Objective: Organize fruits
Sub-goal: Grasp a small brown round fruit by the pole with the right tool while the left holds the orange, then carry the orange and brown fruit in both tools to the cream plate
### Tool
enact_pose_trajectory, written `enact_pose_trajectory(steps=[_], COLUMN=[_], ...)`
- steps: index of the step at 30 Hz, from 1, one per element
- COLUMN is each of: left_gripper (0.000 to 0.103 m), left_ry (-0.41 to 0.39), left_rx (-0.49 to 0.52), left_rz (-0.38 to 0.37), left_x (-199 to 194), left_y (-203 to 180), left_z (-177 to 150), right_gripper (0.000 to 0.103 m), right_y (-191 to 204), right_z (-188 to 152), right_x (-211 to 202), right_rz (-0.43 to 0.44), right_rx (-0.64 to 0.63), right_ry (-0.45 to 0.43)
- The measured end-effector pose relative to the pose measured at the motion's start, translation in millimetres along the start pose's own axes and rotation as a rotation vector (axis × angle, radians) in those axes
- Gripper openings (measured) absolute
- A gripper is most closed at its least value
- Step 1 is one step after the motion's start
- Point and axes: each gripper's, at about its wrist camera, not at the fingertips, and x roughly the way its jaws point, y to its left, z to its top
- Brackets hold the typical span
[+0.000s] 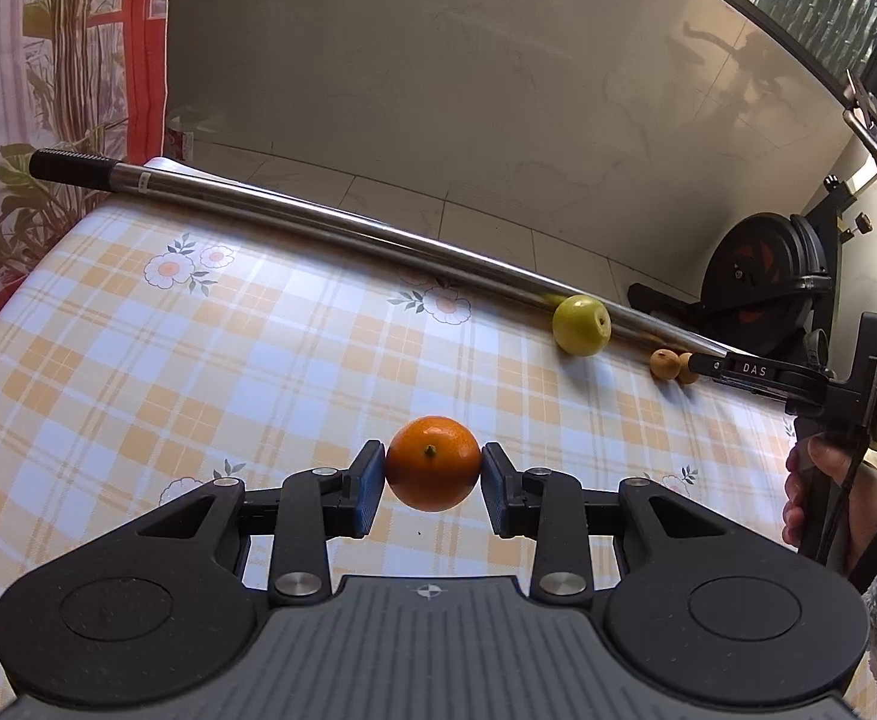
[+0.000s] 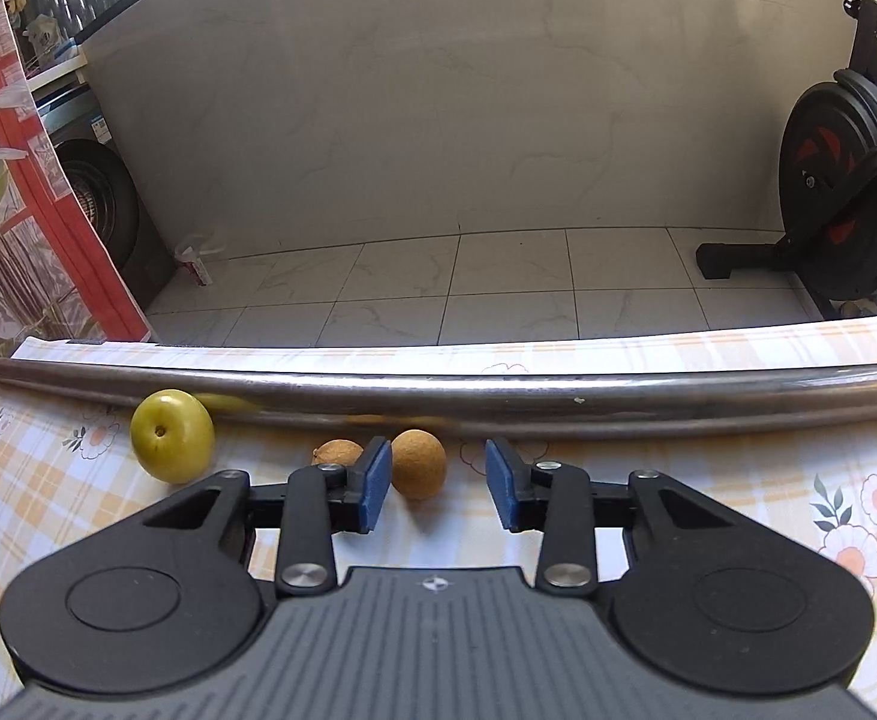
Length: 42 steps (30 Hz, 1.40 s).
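Left gripper (image 1: 433,479) pinches a glossy round orange (image 1: 433,462); right gripper (image 2: 438,485) fingers spread — beside rough brown fruit (image 2: 419,463).

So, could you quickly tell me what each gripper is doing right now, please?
Left gripper: shut on the orange.
Right gripper: open, holding nothing; one small brown fruit sits between its fingers.

Glossy orange (image 1: 433,462), shiny metal pole (image 2: 438,391), matt checked tablecloth (image 1: 138,360).

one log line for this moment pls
left gripper: shut on orange, lifted | right gripper: open around brown fruit | green fruit: on tablecloth by metal pole
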Motion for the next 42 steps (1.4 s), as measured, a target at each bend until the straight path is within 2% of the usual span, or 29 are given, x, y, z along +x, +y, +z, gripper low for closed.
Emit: enact_pose_trajectory(steps=[4,8,16,27,42], left_gripper=[0.037,0.037,0.037,0.037,0.037], left_ry=[0.017,0.022,0.017,-0.025,-0.060], left_rx=[0.002,0.005,0.013,0.024,0.082], left_rz=[-0.002,-0.003,-0.010,-0.018,-0.095], left_x=[4.2,4.5,-1.0,-42.9,-101.3], left_y=[-0.7,-2.2,-4.4,-7.7,-4.2], left_z=[-3.2,-4.4,-4.6,-8.2,-22.5], right_gripper=[0.037,0.029,0.027,0.027,0.027], right_y=[2.2,5.7,5.6,8.0,41.7], right_z=[2.5,2.9,-2.1,-16.3,-59.4], right_x=[3.4,8.5,-4.4,-75.0,-194.8], right_rz=[0.005,0.021,0.021,0.042,0.108], right_rx=[0.000,0.004,0.037,0.092,0.091], right_ry=[-0.001,0.019,0.018,-0.050,-0.118])
